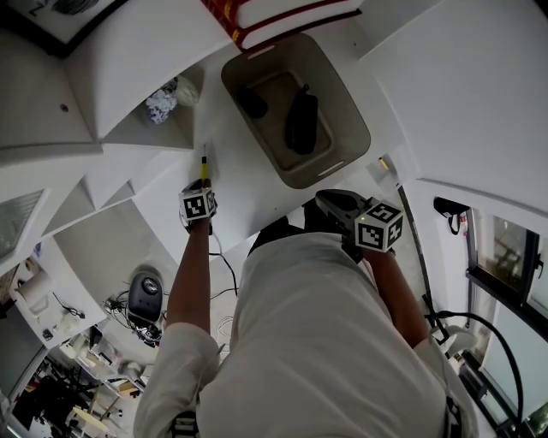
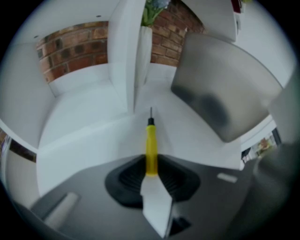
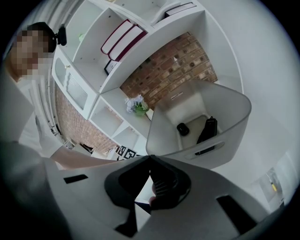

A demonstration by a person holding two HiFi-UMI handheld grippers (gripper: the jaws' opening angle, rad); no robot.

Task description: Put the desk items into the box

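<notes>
A yellow-handled screwdriver (image 2: 151, 145) points forward along the white desk (image 2: 93, 122), its thin metal tip ahead. My left gripper (image 2: 151, 165) is shut on the handle's rear end; in the head view the screwdriver (image 1: 204, 168) sticks out beyond this gripper (image 1: 202, 183). The grey box (image 1: 355, 128) stands on the desk to the right, holding a long black item (image 1: 301, 120) and a small black round one (image 1: 253, 103). In the left gripper view the box (image 2: 220, 89) looms to the right, blurred. My right gripper (image 3: 150, 158) hovers near the box (image 3: 229, 122), jaws together with nothing in them.
A white shelf divider (image 2: 123, 56) and a vase of flowers (image 2: 143, 51) stand just beyond the screwdriver, against a brick wall. Red-and-white books (image 1: 274, 17) lie past the box. Cables and clutter (image 1: 137, 316) fill the floor at lower left.
</notes>
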